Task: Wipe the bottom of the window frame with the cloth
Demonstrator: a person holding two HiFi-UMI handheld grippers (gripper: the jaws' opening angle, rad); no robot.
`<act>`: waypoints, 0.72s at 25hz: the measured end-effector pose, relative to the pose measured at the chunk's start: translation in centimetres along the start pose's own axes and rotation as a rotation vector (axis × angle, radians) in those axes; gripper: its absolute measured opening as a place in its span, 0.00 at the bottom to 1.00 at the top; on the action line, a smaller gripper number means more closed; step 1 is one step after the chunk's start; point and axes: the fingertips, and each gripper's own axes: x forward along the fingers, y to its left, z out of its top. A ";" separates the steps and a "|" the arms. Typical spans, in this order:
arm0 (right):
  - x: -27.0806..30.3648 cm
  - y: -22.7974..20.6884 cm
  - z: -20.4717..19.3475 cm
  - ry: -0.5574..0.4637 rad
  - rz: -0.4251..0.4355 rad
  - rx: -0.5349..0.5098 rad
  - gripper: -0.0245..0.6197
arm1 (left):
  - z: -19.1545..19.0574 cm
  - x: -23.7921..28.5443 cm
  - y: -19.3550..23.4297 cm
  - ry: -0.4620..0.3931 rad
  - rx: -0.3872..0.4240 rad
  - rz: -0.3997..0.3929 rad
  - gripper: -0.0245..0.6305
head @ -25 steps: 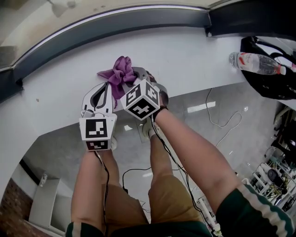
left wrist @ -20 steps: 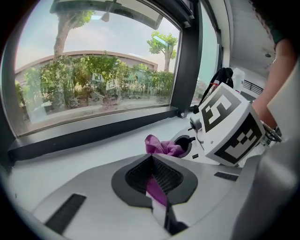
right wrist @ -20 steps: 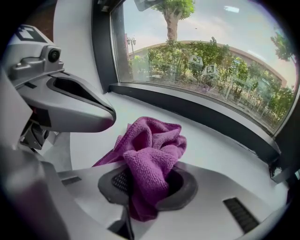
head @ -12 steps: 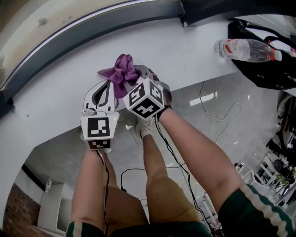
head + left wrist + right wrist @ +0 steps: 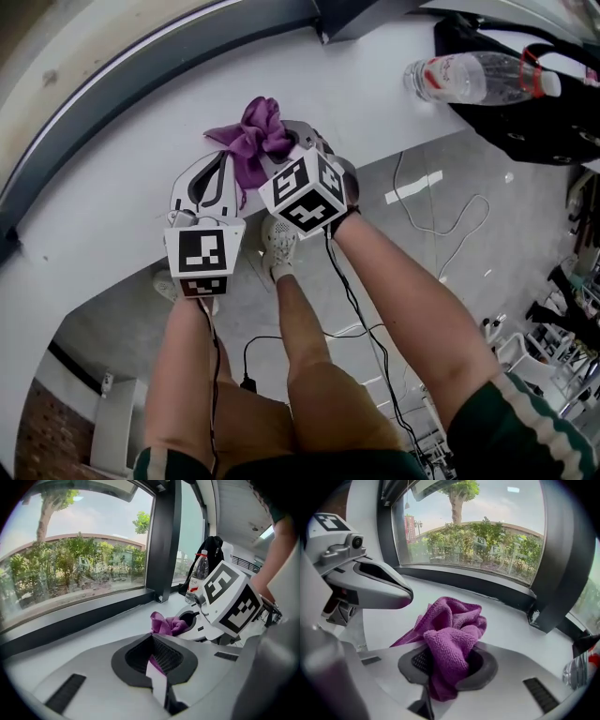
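Clamping purple cloth [image 5: 253, 136] above white sill [image 5: 112, 169], right gripper [image 5: 443, 665]; left gripper [image 5: 157, 667] closed beside it; window frame [image 5: 478, 585] beyond

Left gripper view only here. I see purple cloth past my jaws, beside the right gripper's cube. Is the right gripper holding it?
Observer: Yes. The right gripper view shows the right gripper shut on the cloth, which bunches up above the jaws.
Operator: Any loose end?
Observer: A flat corner sticks out sideways, toward the left gripper.
Operator: Are we at the frame?
Observer: Not yet. In the head view, bare sill lies between the cloth and the frame.
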 end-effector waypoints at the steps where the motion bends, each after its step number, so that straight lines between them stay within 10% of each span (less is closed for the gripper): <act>1: -0.4 -0.8 -0.5 0.000 -0.008 0.005 0.20 | 0.3 0.5 -0.7 -0.003 0.003 -0.005 0.05; 18: -5.4 -11.6 -7.5 0.021 -0.143 0.128 0.20 | 3.3 5.0 -8.0 -0.012 0.066 -0.072 0.05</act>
